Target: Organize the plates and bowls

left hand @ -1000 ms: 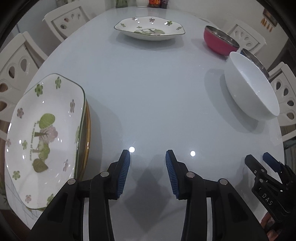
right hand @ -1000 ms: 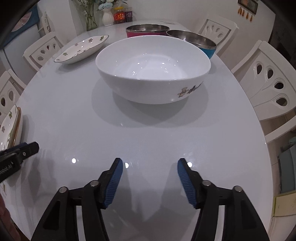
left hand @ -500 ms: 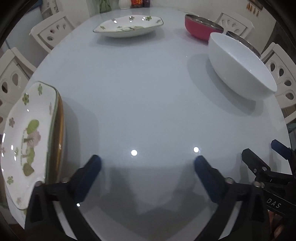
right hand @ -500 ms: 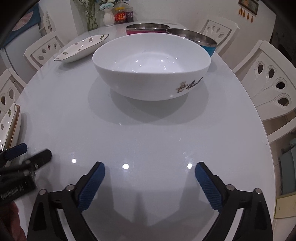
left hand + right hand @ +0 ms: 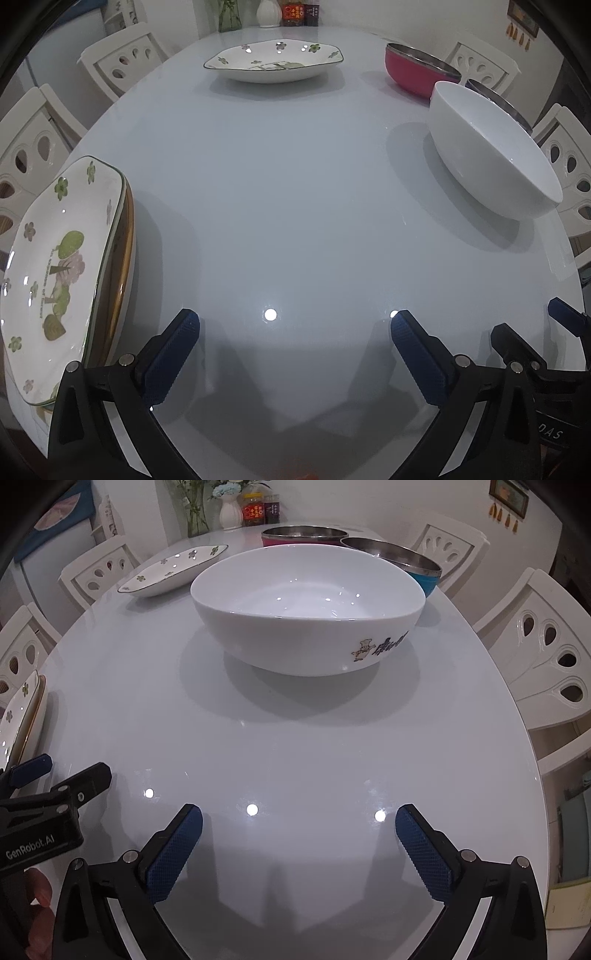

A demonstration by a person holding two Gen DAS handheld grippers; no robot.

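A large white bowl (image 5: 306, 609) stands on the pale table, straight ahead of my right gripper (image 5: 299, 819), which is open and empty; the bowl also shows at the right in the left wrist view (image 5: 495, 155). A flowered plate (image 5: 55, 273) lies on a gold-rimmed plate at the table's left edge, left of my open, empty left gripper (image 5: 295, 328). A second flowered plate (image 5: 273, 64) sits at the far side. A pink bowl (image 5: 417, 72) and a blue steel bowl (image 5: 406, 565) stand behind the white bowl.
White chairs (image 5: 546, 646) ring the oval table (image 5: 288, 192). A vase and jars (image 5: 255, 511) stand at the far end. The left gripper's body shows at the lower left of the right wrist view (image 5: 48, 805).
Both grippers have opened wide from a narrower gap. The left wrist view has swung slightly, bringing the far plate toward centre. The right gripper has edged closer to the white bowl.
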